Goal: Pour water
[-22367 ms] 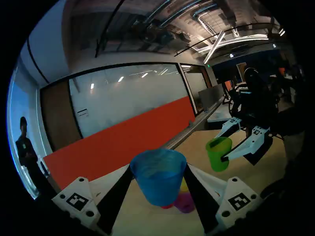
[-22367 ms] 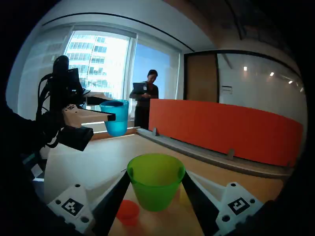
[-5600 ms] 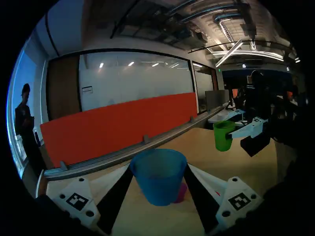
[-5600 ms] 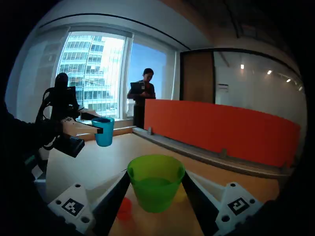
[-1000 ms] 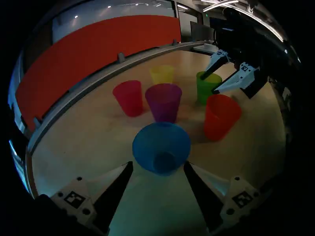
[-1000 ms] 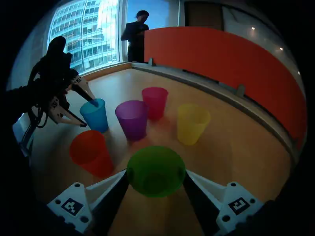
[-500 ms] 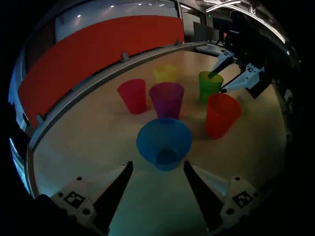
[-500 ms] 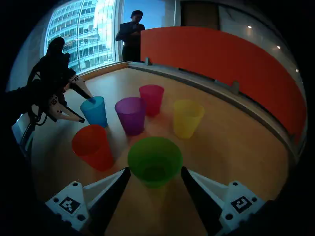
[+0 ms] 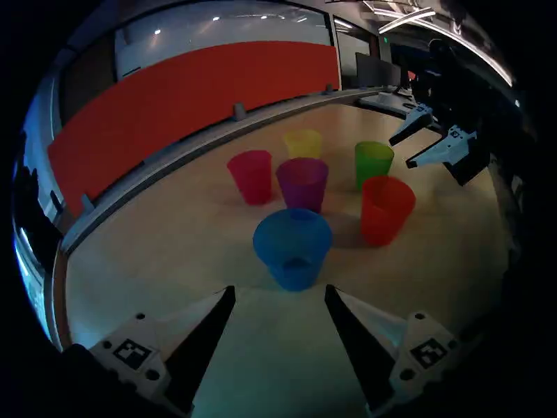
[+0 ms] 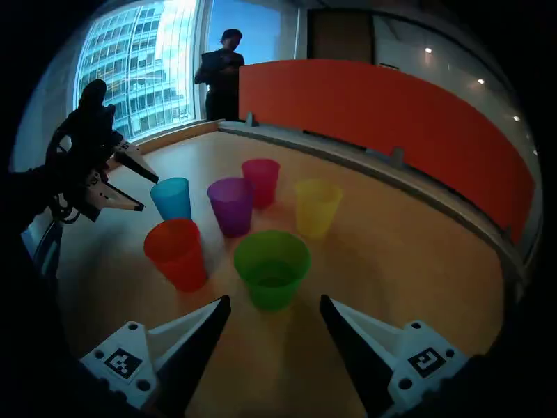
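Six plastic cups stand clustered on the tabletop (image 10: 425,279). Left tongs (image 9: 278,291) released, jaws wide; blue cup (image 9: 292,245) upright just ahead of the tips, untouched. Right tongs (image 10: 275,301) likewise released; green cup (image 10: 271,268) just ahead, seemingly holding some water. Risk: orange cup (image 10: 175,252) sits just beside the green one, so a sideways drift of either tongs could clip a rim and spill. Versus half a second back: cups sat between the fingers; now they stand clear, tongs drawn back.
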Demonstrator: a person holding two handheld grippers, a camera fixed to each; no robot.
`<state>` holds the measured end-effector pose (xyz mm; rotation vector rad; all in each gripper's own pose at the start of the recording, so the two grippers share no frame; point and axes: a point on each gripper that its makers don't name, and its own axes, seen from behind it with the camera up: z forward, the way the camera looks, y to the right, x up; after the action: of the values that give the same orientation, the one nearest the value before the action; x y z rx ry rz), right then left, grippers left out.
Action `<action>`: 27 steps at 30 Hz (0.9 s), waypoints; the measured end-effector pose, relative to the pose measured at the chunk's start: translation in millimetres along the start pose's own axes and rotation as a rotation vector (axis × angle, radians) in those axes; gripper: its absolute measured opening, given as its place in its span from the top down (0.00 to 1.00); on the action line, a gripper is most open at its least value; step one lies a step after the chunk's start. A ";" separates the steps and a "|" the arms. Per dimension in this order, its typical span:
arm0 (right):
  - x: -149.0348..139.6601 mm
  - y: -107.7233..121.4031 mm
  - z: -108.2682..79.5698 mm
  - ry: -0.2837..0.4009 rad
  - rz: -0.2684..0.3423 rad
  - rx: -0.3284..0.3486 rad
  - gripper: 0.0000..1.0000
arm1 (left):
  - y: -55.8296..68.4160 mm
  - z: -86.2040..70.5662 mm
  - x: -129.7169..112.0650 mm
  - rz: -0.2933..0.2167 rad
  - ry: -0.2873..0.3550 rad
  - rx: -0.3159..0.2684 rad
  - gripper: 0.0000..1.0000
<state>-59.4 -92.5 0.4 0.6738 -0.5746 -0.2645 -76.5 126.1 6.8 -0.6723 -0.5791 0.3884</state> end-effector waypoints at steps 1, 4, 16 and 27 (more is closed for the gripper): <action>-0.5 -0.3 -3.5 0.004 0.002 -0.004 0.00 | -1.1 -3.5 -0.4 -0.005 0.005 0.007 0.04; -2.0 -0.6 -12.7 0.014 0.008 -0.017 0.00 | -4.1 -12.7 -1.7 -0.016 0.018 0.030 0.04; 8.4 1.3 -33.1 0.072 0.026 -0.076 0.00 | -8.0 -36.0 7.0 -0.035 0.083 0.109 0.04; 31.0 4.6 -51.1 0.171 0.047 -0.152 0.00 | -13.3 -54.4 28.2 -0.068 0.195 0.208 0.04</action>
<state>-4.4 -75.5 -16.2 0.5293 -0.4019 -0.2020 -19.3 105.5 -8.3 -0.4824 -0.3689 0.3104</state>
